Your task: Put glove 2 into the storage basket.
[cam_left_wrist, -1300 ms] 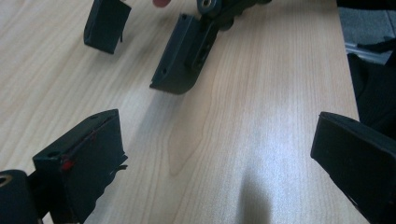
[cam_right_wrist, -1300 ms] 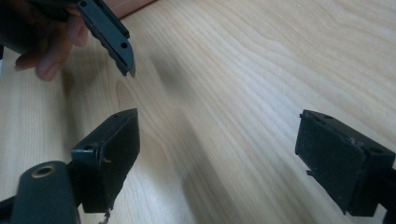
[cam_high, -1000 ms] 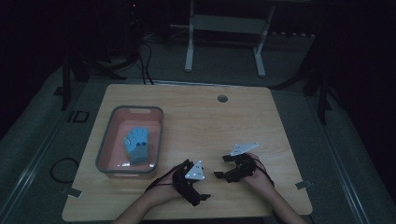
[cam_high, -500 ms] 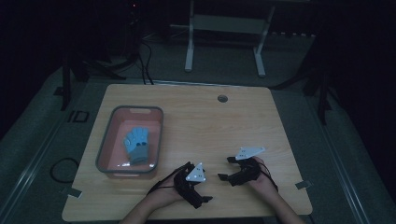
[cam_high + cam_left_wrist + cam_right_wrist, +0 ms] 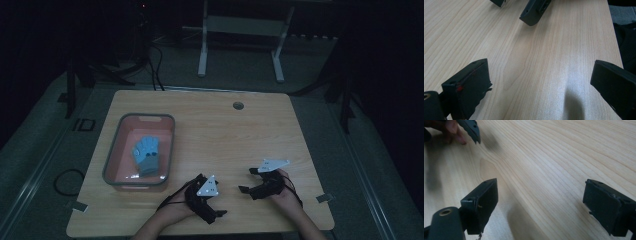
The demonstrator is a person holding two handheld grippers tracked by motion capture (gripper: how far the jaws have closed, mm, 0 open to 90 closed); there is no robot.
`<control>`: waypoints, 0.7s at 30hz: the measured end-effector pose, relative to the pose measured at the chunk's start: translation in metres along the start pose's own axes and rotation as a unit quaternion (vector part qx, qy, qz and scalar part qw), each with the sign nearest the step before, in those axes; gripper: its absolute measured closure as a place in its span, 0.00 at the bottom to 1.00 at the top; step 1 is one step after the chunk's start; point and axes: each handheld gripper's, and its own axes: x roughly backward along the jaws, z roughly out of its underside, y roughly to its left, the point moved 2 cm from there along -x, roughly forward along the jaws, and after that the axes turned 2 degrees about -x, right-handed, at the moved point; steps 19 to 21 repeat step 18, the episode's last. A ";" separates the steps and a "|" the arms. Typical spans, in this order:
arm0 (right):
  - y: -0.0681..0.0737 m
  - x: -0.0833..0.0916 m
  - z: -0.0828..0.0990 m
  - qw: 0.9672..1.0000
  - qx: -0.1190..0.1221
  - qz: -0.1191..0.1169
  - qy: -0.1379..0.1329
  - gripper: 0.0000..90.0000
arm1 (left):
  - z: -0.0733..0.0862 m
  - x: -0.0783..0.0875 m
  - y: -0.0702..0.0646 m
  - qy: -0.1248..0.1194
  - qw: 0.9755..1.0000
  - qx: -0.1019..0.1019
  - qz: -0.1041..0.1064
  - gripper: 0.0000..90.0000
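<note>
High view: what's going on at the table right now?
A person holds a tool in each hand near the front edge of the wooden table. The left tool and the right tool are both open and hold nothing, with bare wood between their jaws. A blue glove lies in the pink bin at the left, apart from both tools.

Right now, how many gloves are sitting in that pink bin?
1. A single blue glove lies in the middle of the pink bin at the table's left side; anything lying beneath it would be hidden.
</note>
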 end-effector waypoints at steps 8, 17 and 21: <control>-0.002 -0.001 0.000 1.000 0.001 0.006 0.000 0.14 | 0.001 0.001 0.002 -0.006 1.000 0.001 -0.001 0.03; -0.003 -0.002 0.000 1.000 -0.001 0.007 0.001 0.14 | 0.002 0.001 0.001 -0.006 1.000 0.001 -0.003 0.03; -0.003 -0.002 0.000 1.000 -0.001 0.008 0.002 0.14 | 0.002 0.001 0.001 -0.007 1.000 0.001 -0.002 0.03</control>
